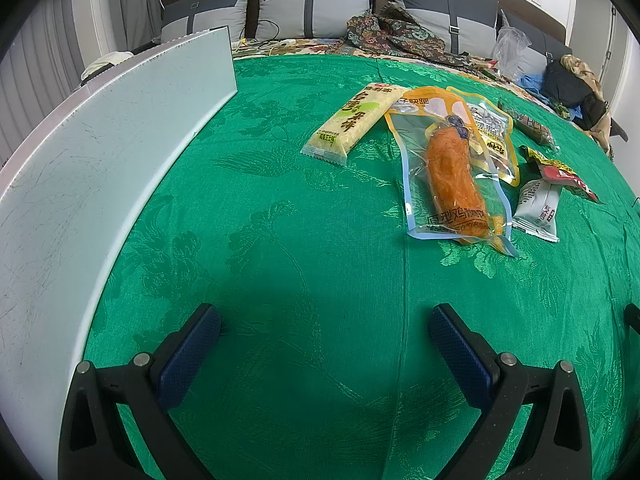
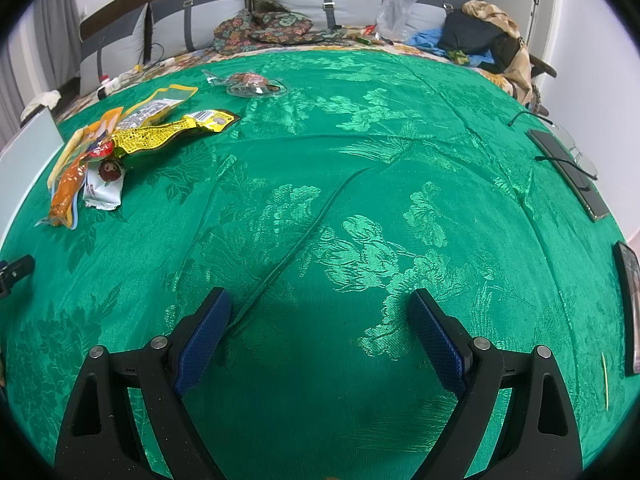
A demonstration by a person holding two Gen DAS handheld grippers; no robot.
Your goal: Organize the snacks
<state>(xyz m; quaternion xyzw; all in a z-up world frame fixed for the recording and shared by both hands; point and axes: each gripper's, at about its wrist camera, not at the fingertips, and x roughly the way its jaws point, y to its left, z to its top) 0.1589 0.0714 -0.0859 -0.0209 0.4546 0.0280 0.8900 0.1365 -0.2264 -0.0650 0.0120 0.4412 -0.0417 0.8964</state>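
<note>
Left wrist view has the left tool [image 1: 324,328] spread wide and empty, right tool [image 2: 320,312] too, probably since the snacks [image 1: 452,164] sit heaped far right, ungrabbed, white box [image 1: 100,160] waiting left.

home bedroom, padded headboard [image 1: 316,4], green bedspread [image 2: 360,128]

Snack packets [image 1: 452,160] clustered on the bed cover [image 1: 280,240], overlapping. Panel [image 1: 80,168] stands along cover's left edge. Pillows [image 1: 316,8] behind. Phone [image 2: 568,172] at right edge, well apart.
</note>
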